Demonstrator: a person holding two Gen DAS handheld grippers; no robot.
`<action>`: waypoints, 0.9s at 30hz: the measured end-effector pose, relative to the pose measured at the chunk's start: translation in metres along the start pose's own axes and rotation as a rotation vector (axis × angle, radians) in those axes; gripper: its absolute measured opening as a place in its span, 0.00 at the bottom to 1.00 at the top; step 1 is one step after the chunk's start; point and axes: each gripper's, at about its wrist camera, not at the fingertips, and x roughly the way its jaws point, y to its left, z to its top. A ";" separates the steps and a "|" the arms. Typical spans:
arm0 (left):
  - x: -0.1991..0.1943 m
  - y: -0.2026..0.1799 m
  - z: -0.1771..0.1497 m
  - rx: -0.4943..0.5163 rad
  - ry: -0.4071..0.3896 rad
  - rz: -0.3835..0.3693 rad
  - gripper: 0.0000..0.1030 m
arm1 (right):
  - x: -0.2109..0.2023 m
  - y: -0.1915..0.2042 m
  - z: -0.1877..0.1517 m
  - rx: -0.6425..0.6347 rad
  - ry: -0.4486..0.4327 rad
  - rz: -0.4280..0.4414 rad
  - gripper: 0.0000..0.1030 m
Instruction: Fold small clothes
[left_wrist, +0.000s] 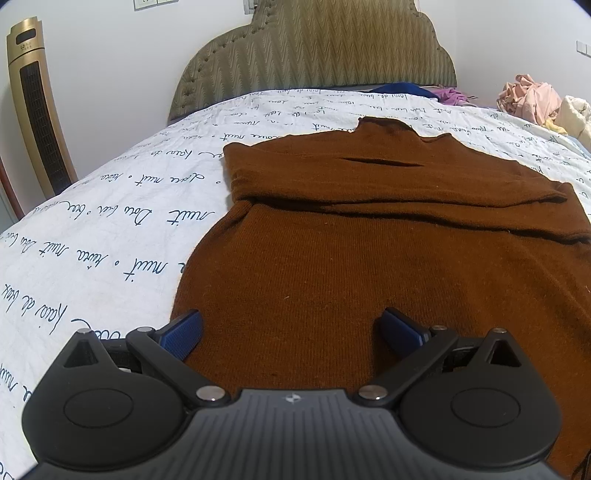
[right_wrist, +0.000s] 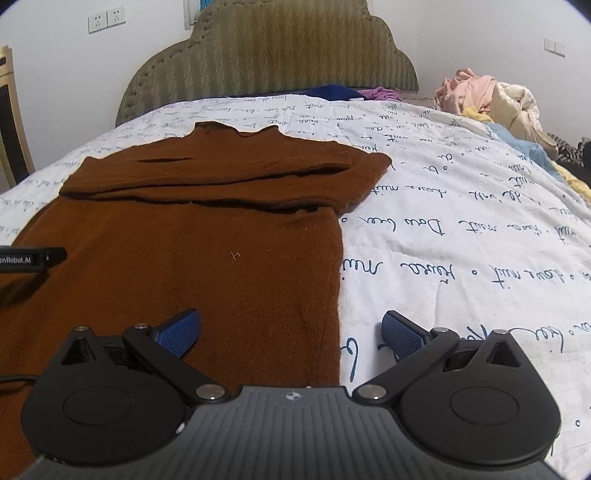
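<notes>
Two claws, our left claw (left_wrist: 291, 332) and right claw (right_wrist: 291, 332), hover spread and empty over the brown sweater (left_wrist: 369, 258), lying seemingly sleeves-folded on the script-printed bed (left_wrist: 110, 229).

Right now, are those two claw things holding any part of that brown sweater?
No, nothing is held. The left gripper and the right gripper both stand open near the brown sweater, at its near end, with no cloth pinched between their fingers.
</notes>
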 end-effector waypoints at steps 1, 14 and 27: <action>0.000 0.000 0.000 0.000 0.000 0.000 1.00 | -0.001 0.000 0.000 0.000 -0.002 0.002 1.00; -0.006 0.004 0.000 0.003 0.004 -0.001 1.00 | -0.005 -0.001 -0.001 -0.007 -0.014 0.005 1.00; -0.054 0.064 -0.012 -0.038 0.033 -0.057 1.00 | -0.024 -0.018 0.000 0.054 -0.018 0.044 1.00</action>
